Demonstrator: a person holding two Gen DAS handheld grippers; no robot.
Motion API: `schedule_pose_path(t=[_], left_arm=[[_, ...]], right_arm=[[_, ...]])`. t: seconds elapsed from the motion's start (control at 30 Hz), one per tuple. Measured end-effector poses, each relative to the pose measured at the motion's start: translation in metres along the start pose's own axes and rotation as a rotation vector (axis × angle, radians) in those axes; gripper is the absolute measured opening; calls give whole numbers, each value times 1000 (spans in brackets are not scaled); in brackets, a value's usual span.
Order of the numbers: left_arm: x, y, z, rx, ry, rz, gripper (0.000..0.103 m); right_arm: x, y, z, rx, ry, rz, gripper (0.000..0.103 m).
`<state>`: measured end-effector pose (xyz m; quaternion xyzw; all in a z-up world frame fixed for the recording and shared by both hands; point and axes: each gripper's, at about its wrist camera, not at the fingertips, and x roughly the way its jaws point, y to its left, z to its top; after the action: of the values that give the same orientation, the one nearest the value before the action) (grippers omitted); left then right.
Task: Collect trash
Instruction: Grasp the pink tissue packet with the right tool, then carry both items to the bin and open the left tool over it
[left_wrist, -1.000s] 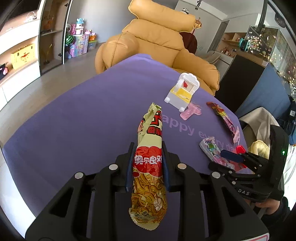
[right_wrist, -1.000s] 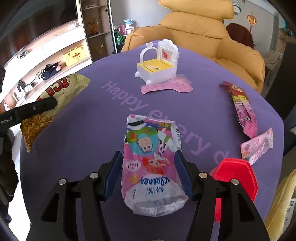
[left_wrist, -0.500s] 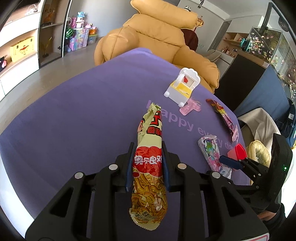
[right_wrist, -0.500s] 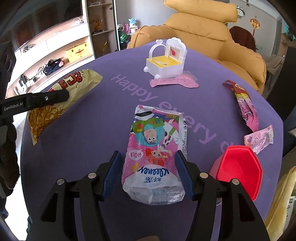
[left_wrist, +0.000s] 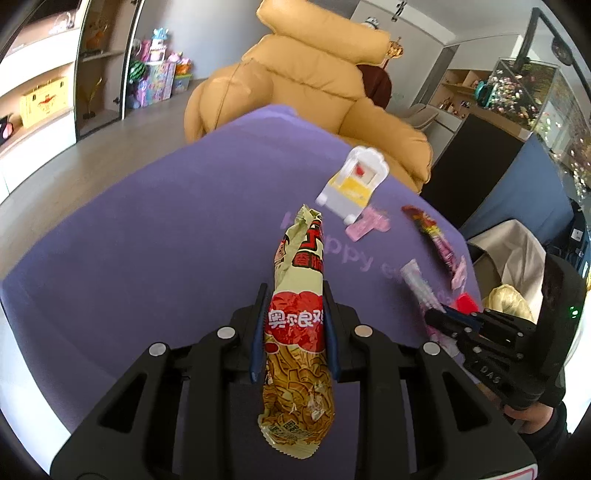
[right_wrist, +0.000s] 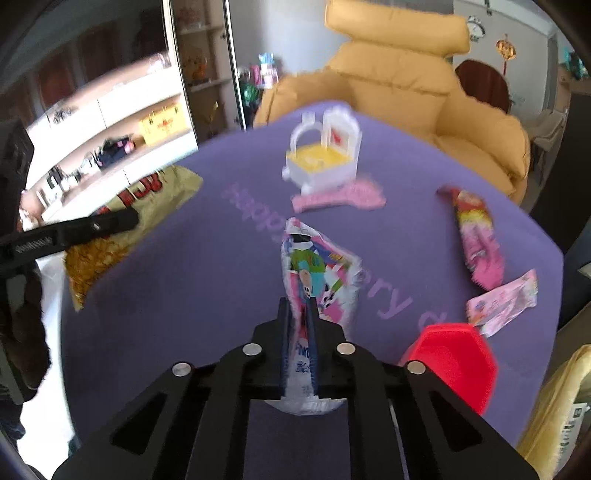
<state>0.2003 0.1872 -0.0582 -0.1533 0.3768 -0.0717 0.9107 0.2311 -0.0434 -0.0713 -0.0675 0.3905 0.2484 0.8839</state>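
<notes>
we count two held wrappers | left gripper clamps noodle snack bag, long axis up-frame | right gripper, just closed, pinches tissue pack, pointing up-frame | two pink wrappers at right

Mustard armchair behind purple tablecloth; white-and-yellow toy chair, red cup on it.

Purple tablecloth with paler lettering; yellow-green snack bag, red patch, white characters; pink cartoon-printed tissue pack; red cup; mustard armchair.

Toy chair blocks the cloth's far side.
</notes>
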Motion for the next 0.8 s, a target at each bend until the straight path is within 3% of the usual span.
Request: schedule_pose_path(t=[0.23, 0.47, 0.8], left_arm=[[-26, -41, 16, 77, -66, -24, 24], [-32, -101, 29, 167, -100, -78, 24], [-6, -206, 15, 311, -55, -183, 24]], right_arm=[[-56, -8, 14, 6, -126, -7, 9], [-105, -34, 6, 35, -206, -56, 9], [-163, -100, -27, 125, -258, -169, 9]])
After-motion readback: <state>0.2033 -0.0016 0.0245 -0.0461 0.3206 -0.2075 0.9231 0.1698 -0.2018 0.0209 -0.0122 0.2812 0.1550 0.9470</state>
